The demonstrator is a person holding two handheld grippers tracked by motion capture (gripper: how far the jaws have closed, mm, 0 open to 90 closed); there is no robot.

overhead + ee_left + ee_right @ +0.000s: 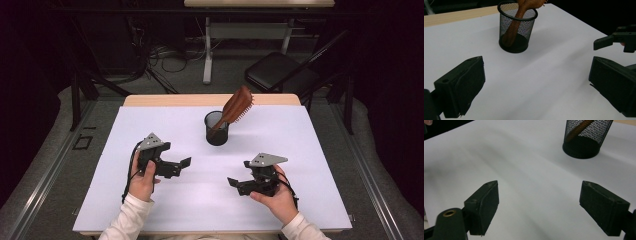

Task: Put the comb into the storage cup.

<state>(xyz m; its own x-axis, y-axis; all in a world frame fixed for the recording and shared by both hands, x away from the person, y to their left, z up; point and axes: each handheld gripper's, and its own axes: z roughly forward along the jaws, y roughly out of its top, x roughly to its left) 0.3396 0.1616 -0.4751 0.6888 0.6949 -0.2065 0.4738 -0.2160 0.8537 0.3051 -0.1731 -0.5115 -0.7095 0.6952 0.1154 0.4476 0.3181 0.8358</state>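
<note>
A brown wooden hairbrush (237, 107) stands in a black mesh cup (216, 131). Its handle goes down to the bottom of the cup. Its bristly head sticks up and leans over the rim, away toward the far right. The cup sits upright on the white table (300, 165), near the far edge and about in the middle.

The left gripper (179, 165) is near the person's side of the table, well apart from the cup. Its jaws are spread wide and hold nothing. You can see this in the left gripper view, where the two black jaws stand far from each other with bare table between them.

The right gripper (236, 181) is also near the person's side, on the other side, and well apart from the cup. Its jaws are spread wide too, with nothing in them. The picture from that gripper is a bit smeared, so I cannot say if it rests on the table or floats just above it.

It looks like the job is putting the brush in the cup. If so, the big part is done, because the brush is in and nobody is holding it. There seems to be little left but to keep the hands back.
</note>
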